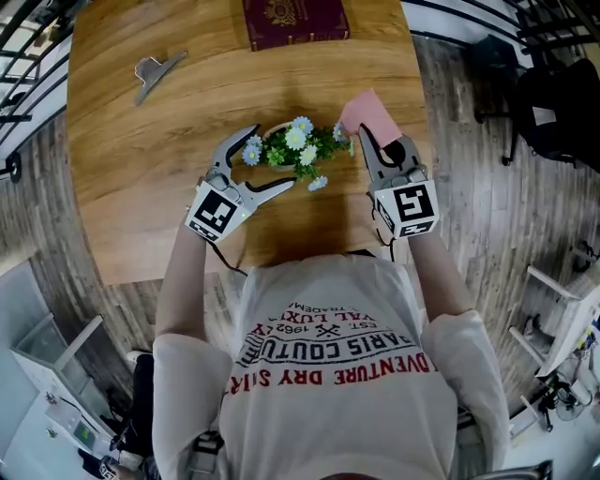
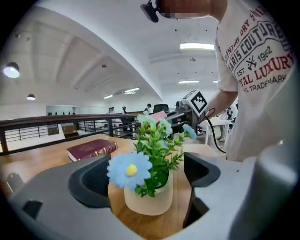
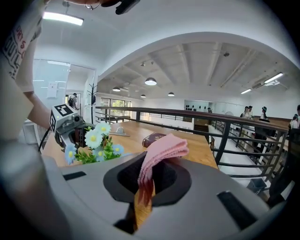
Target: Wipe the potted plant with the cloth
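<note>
At frame centre of the head view, the potted plant (image 1: 292, 148) is bracketed by the spread jaws of the left gripper (image 1: 263, 161), whether touched cannot be told. The pink cloth (image 1: 367, 114) is clamped in the closed jaws of the right gripper (image 1: 367, 139), just right of the flowers.

A wooden worktop (image 1: 141, 169) carries a maroon hardback book (image 1: 295, 22) at its far edge. A grey metal clip (image 1: 155, 72) lies well apart, to the left. Grey plank floor (image 1: 487, 187) surrounds it, and a dark railing (image 3: 224, 140) runs beyond.

Soft cloth (image 3: 164, 150), matt wooden table (image 1: 131, 169)
</note>
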